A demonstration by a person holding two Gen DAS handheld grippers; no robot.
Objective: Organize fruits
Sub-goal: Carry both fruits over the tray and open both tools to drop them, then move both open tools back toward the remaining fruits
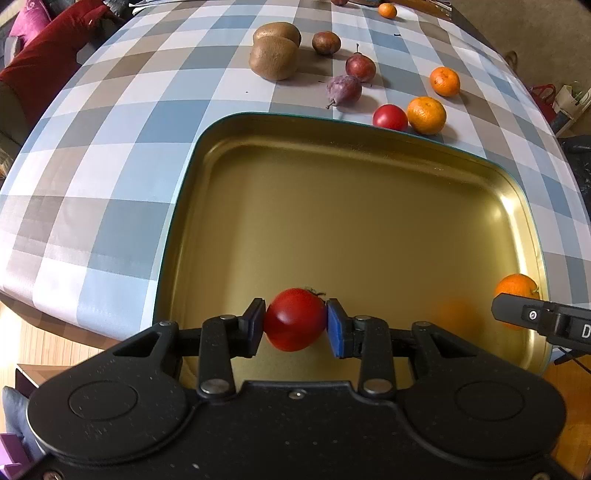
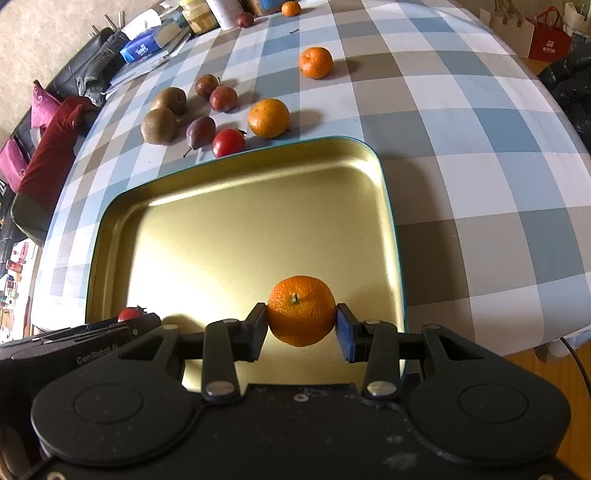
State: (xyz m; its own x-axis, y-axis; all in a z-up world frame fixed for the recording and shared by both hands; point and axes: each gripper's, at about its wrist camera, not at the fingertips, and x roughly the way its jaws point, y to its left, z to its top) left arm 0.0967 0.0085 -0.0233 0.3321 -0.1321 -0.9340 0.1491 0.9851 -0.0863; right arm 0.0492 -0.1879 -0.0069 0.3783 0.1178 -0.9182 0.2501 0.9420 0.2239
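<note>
My left gripper (image 1: 295, 325) is shut on a red tomato (image 1: 295, 319) and holds it over the near left part of the gold tray (image 1: 332, 206). My right gripper (image 2: 301, 325) is shut on a mandarin (image 2: 301, 310) over the tray's (image 2: 240, 229) near right part. In the left wrist view the held mandarin (image 1: 517, 286) shows behind the right gripper's body. In the right wrist view the tomato's top (image 2: 129, 314) peeks above the left gripper. The tray holds nothing else.
Beyond the tray on the checked cloth lie two kiwis (image 1: 273, 57), plums (image 1: 343, 90), a second tomato (image 1: 389, 116), two mandarins (image 1: 426, 114) and another mandarin farther back (image 1: 387, 10). Books and jars (image 2: 155, 44) stand at the far edge.
</note>
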